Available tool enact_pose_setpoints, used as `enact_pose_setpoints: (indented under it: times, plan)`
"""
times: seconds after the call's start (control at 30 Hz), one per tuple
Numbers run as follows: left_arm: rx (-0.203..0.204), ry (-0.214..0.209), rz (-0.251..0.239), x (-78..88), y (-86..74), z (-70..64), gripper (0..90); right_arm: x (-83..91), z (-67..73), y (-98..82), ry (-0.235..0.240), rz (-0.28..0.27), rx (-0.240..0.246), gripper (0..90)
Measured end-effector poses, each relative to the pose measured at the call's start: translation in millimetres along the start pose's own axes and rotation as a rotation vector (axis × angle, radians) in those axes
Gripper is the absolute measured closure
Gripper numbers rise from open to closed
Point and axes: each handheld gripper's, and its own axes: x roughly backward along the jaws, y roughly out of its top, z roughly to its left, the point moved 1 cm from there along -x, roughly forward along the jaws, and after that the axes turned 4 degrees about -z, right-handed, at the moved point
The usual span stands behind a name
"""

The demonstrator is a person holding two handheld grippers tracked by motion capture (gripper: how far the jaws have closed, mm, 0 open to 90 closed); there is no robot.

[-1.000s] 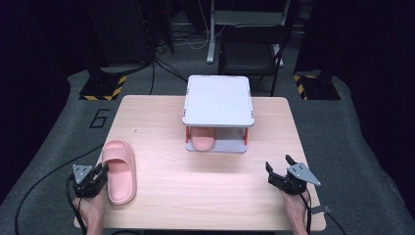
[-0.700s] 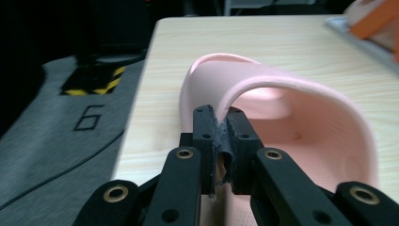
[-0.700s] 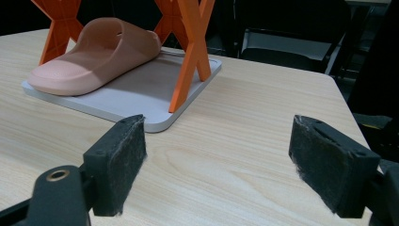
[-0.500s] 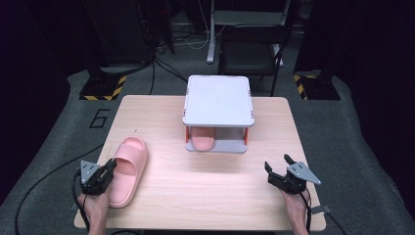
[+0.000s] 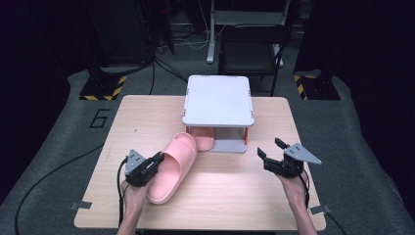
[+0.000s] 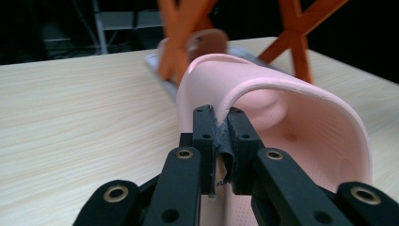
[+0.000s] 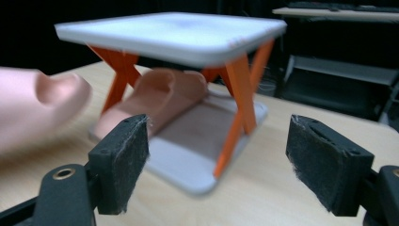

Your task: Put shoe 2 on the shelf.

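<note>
Left gripper [image 5: 157, 159]: we see its jaws pinched tight on the side rim of a pink slipper [image 5: 172, 166], which juts forward beyond the jaw tips, toe aimed toward the rack [image 5: 219, 100]. We judge the slipper light, soft foam, flexing at the pinch; the rim is thin, so we favour the edge or strap over the smooth sole, which may slip. Right gripper [image 5: 272, 148]: jaws spread wide, nothing between them, the rack ahead. Beyond, a second slipper [image 5: 203, 139] lies on the rack's lower shelf. Count: we find two slippers, one rack, one table [image 5: 147, 115].
</note>
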Motion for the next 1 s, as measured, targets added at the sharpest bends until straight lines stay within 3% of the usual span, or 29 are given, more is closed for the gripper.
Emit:
enact_pose_setpoints:
  times: [0.07,0.17,0.2,0.23,0.37,0.43,0.5,0.53,0.63,0.67,0.73,0.97,1.0]
  plan:
    - [0.009,-0.029,-0.006,-8.7,0.9,-10.1,83.9,-18.3,1.3,22.9,0.035,-0.004,0.023,20.9]
    - [0.027,-0.069,0.002,-25.2,2.0,-28.1,83.9,-31.6,4.3,38.2,0.039,-0.020,0.038,21.5]
    - [0.043,-0.078,-0.002,-33.4,2.1,-37.1,83.9,-48.3,6.6,53.1,0.068,-0.031,0.046,21.6]
    - [0.044,-0.085,-0.003,-38.8,2.6,-41.5,83.9,-48.3,6.6,53.1,0.068,-0.031,0.046,21.6]
    - [0.063,-0.077,-0.003,-72.9,5.7,-64.7,83.8,-77.0,8.7,68.8,0.085,0.000,0.078,22.3]
    - [0.075,-0.073,0.005,-87.0,6.5,-72.5,83.6,-91.5,8.0,72.0,0.094,0.025,0.052,22.7]
    - [0.122,-0.071,0.004,-104.3,5.5,-80.8,83.5,-101.9,6.4,71.9,0.111,0.041,0.055,23.3]
    - [0.141,-0.053,-0.001,-112.3,4.1,-85.9,83.4,-105.1,6.2,71.2,0.121,0.054,0.049,23.6]
    - [0.131,0.004,0.009,-136.6,2.8,-99.1,83.4,-115.6,3.8,65.9,0.121,0.072,0.049,24.8]
    - [0.115,0.044,0.019,-144.2,2.0,-102.1,83.4,-117.8,3.2,63.9,0.123,0.078,0.034,25.0]
    - [0.157,0.087,0.016,-154.0,1.8,-104.6,83.2,-121.1,1.4,60.4,0.122,0.088,0.021,25.4]
    - [0.171,0.176,0.023,-183.4,7.4,-110.4,83.2,-123.2,0.0,59.7,0.131,0.088,0.003,26.6]
    - [0.203,0.190,0.026,-189.4,8.7,-111.0,82.8,-123.6,-0.1,59.9,0.132,0.084,0.013,26.5]
